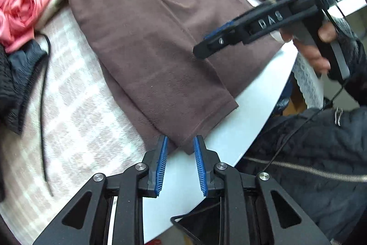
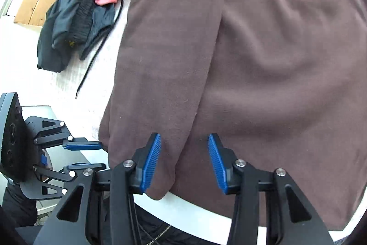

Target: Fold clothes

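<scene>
At the far left, a pink garment (image 1: 21, 8) and a dark jacket (image 1: 16, 82) are heaped on a checked cloth (image 1: 80, 111) covering the white table (image 1: 247, 121). The brown garment (image 1: 160, 38) is spread across the middle, partly folded, its hem near the table edge. It is judged soft, light and limp, best pinched at a hem corner. The left gripper (image 1: 180, 141) is parted, nothing clamped. The right gripper (image 2: 184, 141) stands open over the folded sleeve.
</scene>
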Tool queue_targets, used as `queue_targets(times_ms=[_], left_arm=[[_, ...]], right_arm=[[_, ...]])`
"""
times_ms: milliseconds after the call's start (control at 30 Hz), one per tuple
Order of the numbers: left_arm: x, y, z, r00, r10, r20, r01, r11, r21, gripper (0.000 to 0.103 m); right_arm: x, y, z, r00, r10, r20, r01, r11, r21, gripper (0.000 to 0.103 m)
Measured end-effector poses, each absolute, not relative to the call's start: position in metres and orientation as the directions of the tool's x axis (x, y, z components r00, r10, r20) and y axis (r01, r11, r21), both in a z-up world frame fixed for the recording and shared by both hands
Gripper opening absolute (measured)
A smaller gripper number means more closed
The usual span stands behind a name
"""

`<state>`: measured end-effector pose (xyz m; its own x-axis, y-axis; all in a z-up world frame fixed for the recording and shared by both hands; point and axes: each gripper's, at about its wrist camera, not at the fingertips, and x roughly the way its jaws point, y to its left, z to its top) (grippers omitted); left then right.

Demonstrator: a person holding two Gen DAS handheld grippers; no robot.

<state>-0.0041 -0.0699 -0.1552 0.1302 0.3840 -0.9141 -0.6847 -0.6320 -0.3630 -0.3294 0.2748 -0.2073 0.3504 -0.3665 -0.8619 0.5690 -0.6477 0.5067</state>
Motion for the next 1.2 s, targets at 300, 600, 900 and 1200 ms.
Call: queue_targets(times_ms=[300, 600, 900, 1200], left_arm=[[-0.006, -0.062, -0.133, 0.047, 0.294, -0.955, -0.714, -0.659, -0.238, 0.022], [-0.093, -0.030, -0.082, -0.247, 0.304, -0.920, -0.660, -0.748, -0.070, 0.022], [-0.221, -0.016, -0.116, -0.246, 0.379, -0.892, -0.534, -0.821, -0.202, 0.022], [-0.267, 0.003, -0.169, -0.206, 0.289, -0.935, -0.534, -0.834, -0.140, 0.023]], right_arm=[[-0.356, 0.284, -0.158, 0.292, -0.440, -0.849, 0.651, -0.559, 0.513, 0.022], [-0.438, 0.344, -0.138, 0.117, -0.519, -0.847, 0.669, -0.589, 0.453, 0.004], [-0.532, 0.236, -0.204, 0.045, -0.518, -0.854, 0.689, -0.604, 0.402, 0.005], [-0.629, 0.156, -0.266, 0.020, -0.420, -0.907, 0.763, -0.580, 0.286, 0.000]])
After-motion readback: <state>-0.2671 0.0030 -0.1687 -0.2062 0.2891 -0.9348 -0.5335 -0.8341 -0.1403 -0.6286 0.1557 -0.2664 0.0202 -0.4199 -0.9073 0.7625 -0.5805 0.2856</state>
